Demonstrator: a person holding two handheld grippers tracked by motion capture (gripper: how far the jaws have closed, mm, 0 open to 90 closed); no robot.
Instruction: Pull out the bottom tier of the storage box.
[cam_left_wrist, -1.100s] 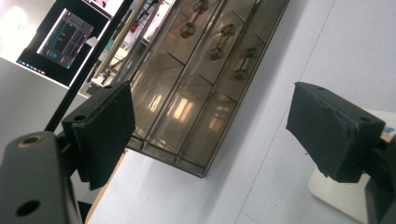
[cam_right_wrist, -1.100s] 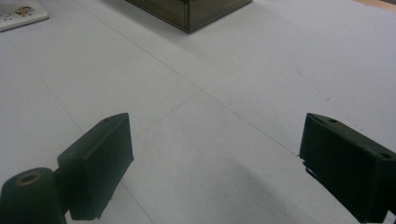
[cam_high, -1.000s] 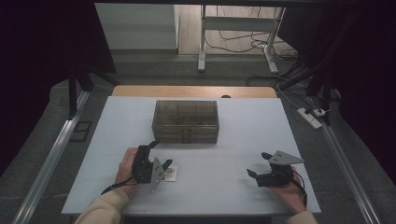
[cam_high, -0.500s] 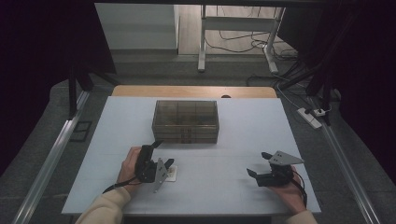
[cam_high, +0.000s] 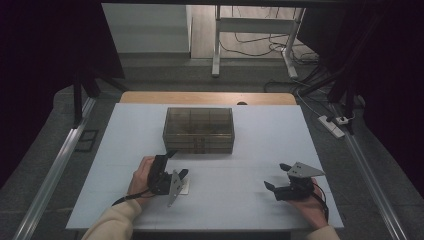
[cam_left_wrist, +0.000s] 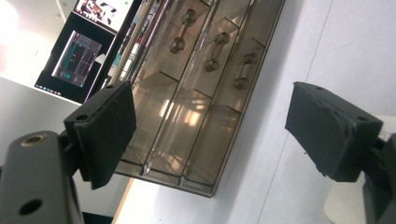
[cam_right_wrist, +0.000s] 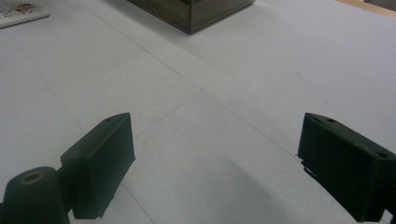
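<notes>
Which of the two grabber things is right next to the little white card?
The left gripper, at the left of the table. The small white card lies right beside its jaws. The right gripper sits far off on bare table, nowhere near the card.

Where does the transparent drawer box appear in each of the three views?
High view: the drawer box stands at the middle of the white table, beyond both hands.
Left gripper view: it runs tilted across the middle, between the tongs.
Right gripper view: its corner is at the top edge.
Shared landmark: the white table.
</notes>
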